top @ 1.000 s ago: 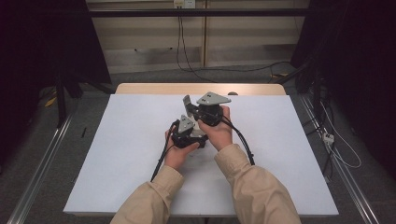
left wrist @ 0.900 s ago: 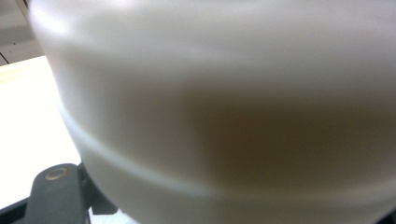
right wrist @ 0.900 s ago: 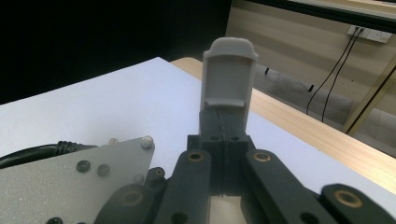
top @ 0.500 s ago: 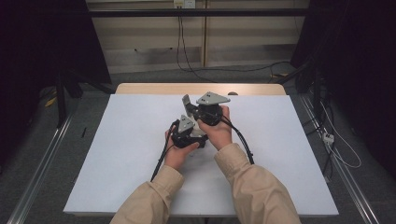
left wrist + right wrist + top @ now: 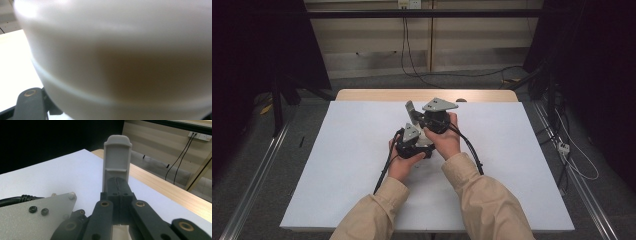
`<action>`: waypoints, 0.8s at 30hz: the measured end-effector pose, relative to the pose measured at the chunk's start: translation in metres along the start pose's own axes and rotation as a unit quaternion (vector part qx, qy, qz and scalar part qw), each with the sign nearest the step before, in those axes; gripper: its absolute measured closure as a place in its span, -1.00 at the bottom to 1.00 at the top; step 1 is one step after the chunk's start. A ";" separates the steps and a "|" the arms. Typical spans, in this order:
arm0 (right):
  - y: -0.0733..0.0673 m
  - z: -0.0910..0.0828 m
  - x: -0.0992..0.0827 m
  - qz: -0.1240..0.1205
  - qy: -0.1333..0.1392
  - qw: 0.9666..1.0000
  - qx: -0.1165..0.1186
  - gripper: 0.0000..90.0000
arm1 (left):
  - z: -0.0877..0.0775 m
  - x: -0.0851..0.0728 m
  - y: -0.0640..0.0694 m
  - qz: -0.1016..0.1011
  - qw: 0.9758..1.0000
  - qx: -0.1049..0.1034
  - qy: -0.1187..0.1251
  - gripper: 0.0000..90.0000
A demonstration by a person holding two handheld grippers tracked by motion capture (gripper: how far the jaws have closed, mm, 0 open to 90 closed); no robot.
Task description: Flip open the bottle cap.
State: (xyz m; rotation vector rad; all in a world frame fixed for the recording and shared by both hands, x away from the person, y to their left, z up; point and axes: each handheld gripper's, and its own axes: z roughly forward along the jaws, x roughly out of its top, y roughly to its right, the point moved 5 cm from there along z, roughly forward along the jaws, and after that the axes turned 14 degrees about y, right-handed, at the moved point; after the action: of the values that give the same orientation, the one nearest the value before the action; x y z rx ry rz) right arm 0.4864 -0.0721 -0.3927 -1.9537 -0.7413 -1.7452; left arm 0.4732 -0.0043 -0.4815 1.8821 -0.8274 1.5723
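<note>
One white table (image 5: 337, 165), wooden far edge (image 5: 362, 94); grey floor (image 5: 257, 150), dark surroundings.

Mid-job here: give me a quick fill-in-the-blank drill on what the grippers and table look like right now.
1. The jaws of the right gripper are ____.
2. The left gripper and the right gripper are held over a ____ table.
3. The person's sleeves are ____ in colour.
Missing words: shut; white; beige

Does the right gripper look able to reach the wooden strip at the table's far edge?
Probably yes: the right gripper points toward the wooden strip, with only bare white cover between.
</note>
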 end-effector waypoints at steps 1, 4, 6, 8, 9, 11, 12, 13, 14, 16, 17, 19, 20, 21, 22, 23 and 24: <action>0.000 0.000 0.000 0.000 0.000 1.000 0.000 1.00 | 0.000 0.000 0.000 0.000 1.000 0.000 0.000 -0.58; 0.001 0.001 -0.001 0.002 0.000 1.000 0.000 1.00 | 0.000 0.000 0.000 -0.001 1.000 0.000 -0.001 -0.58; 0.001 0.002 -0.001 0.000 -0.001 1.000 0.001 1.00 | 0.000 0.000 0.000 0.000 1.000 0.000 -0.001 -0.58; 0.000 0.003 -0.001 0.002 0.000 1.000 0.002 1.00 | 0.000 0.000 0.000 0.003 1.000 0.000 -0.002 -0.58; 0.000 0.004 0.000 0.002 0.000 1.000 0.003 1.00 | 0.000 0.000 0.000 0.002 1.000 0.000 -0.002 -0.58; -0.001 0.005 0.000 0.001 0.000 1.000 0.003 1.00 | 0.000 0.000 0.000 0.000 1.000 0.000 -0.001 -0.58; -0.001 0.006 0.000 -0.001 0.000 1.000 0.004 1.00 | 0.000 0.000 0.000 0.000 1.000 0.001 -0.001 -0.58; -0.001 0.006 0.000 -0.003 -0.001 1.000 0.004 1.00 | 0.000 0.000 0.000 0.000 1.000 0.000 -0.001 -0.58; -0.001 0.007 0.000 -0.003 -0.001 1.000 0.004 1.00 | 0.000 0.000 0.000 0.000 1.000 0.001 -0.001 -0.58; -0.001 0.007 0.000 -0.002 -0.001 1.000 0.004 1.00 | 0.000 0.000 0.000 0.000 1.000 0.001 -0.001 -0.58; -0.001 0.008 -0.001 -0.002 -0.001 1.000 0.006 1.00 | 0.000 0.000 0.000 0.000 1.000 0.001 -0.001 -0.58; -0.001 0.008 -0.001 0.001 -0.001 1.000 0.006 1.00 | 0.000 0.000 0.000 0.003 1.000 0.000 -0.004 -0.58; -0.001 0.008 -0.002 0.002 -0.001 1.000 0.006 1.00 | 0.000 0.000 0.000 0.000 1.000 0.001 -0.001 -0.58; -0.001 0.009 -0.002 0.002 -0.002 1.000 0.007 1.00 | 0.000 0.000 0.000 -0.001 1.000 0.001 -0.002 -0.58; -0.001 0.009 -0.002 0.002 -0.003 1.000 0.007 1.00 | 0.000 0.000 0.000 0.000 1.000 0.001 -0.001 -0.58; -0.001 0.009 -0.003 0.002 -0.004 1.000 0.008 1.00 | 0.000 0.000 0.000 -0.001 1.000 0.000 -0.001 -0.58; -0.001 0.009 -0.003 0.003 -0.005 1.000 0.008 1.00 | 0.000 0.000 0.000 -0.001 1.000 0.000 -0.002 -0.58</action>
State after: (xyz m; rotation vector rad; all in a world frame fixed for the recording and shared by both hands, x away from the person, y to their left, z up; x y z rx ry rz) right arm 0.4927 -0.0664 -0.3972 -1.9542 -0.7509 -1.7222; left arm 0.4735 -0.0044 -0.4818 1.8857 -0.8260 1.5688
